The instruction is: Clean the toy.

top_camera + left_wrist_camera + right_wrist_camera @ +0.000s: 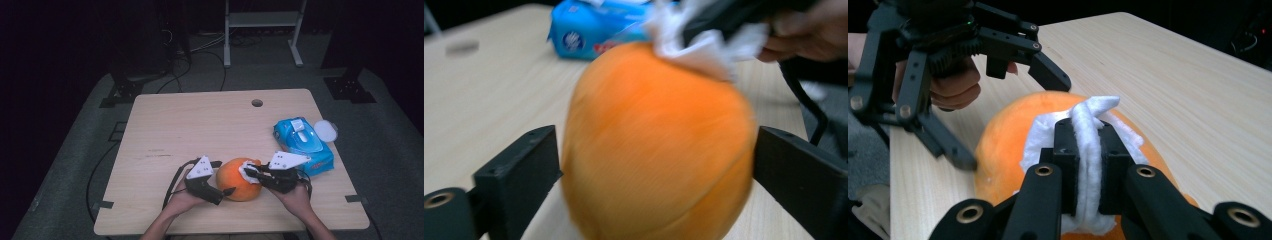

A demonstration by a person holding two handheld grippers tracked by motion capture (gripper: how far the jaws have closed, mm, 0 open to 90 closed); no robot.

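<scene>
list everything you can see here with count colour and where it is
table: one, light wood, fills the middle of the high view
hole: one, round, near the table's far edge
orange ball: one, orange, near the front edge, between the two grippers
white wipe: one, white, pressed on top of the ball
wipes pack: one, blue, right side of the table
lid: one, white, round, just right of the pack
frame: one, white metal, on the floor beyond the table
left gripper: one, black, jaws wide either side of the ball; contact unclear
right gripper: one, black, shut on the wipe
hands: two, holding the grippers at the bottom edge
</scene>
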